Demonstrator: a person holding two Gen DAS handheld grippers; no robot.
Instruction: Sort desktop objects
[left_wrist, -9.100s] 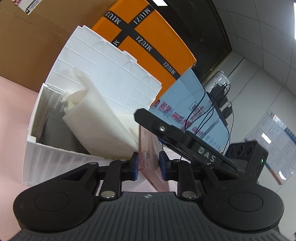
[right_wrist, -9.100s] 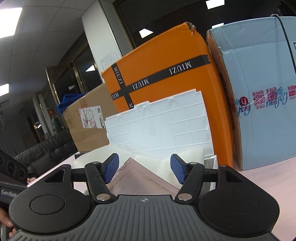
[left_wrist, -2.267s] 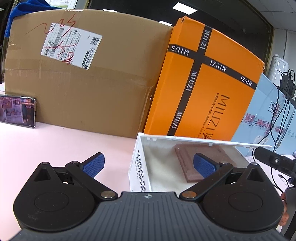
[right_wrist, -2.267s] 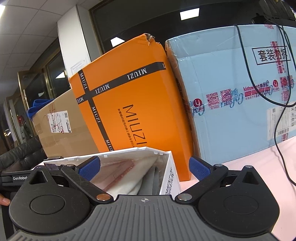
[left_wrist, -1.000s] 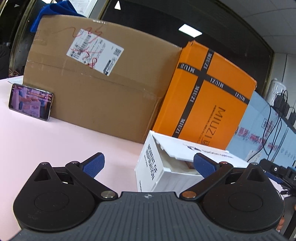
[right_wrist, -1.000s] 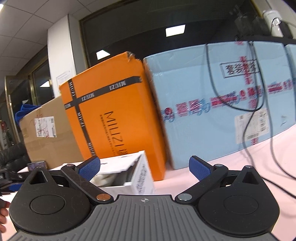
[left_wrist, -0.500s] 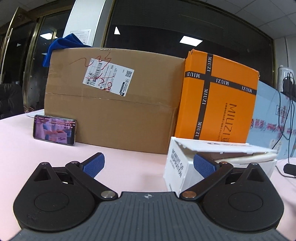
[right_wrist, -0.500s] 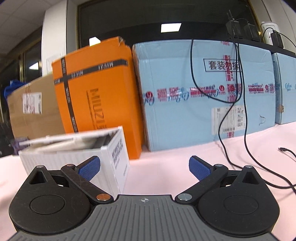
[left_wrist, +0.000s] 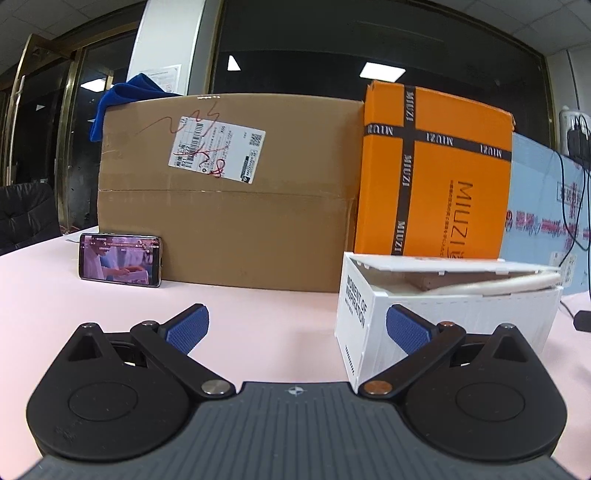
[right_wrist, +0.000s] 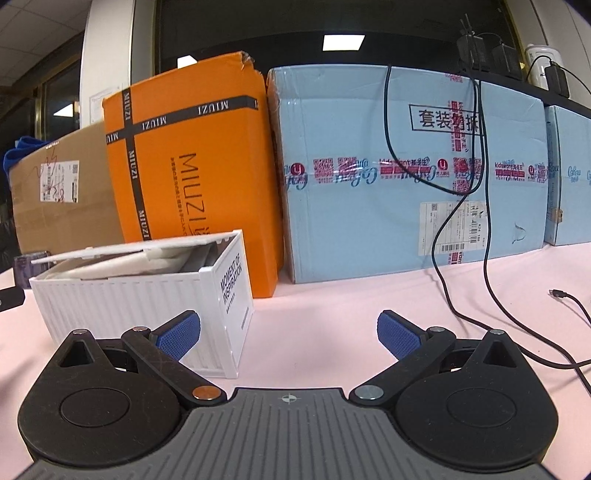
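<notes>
Counter: pale pink surface, carrying a row of boxes along its far side.
White box: sitting on the counter in front of the orange box, lid tilted partly open, with white padding and a brownish flat item showing inside; black lettering running down each end panel. In the right wrist view it is lying ahead and to the left.
Left gripper: hovering low over the counter, jaws spread wide and holding nothing; its right finger is overlapping the white box's near face in the view, contact not clear.
Right gripper: also facing the boxes, jaws wide apart and empty, bare counter lying between them.
Back row: brown cardboard box with a shipping label, orange box banded in black, light blue carton standing to its right.
Phone: leaning on its long edge against the brown box, screen lit.
Cables: black, hanging down over the blue carton and trailing across the counter.
Room: dark glazed wall running behind the boxes, ceiling lights glowing, blue cloth lying on top of the brown box.
</notes>
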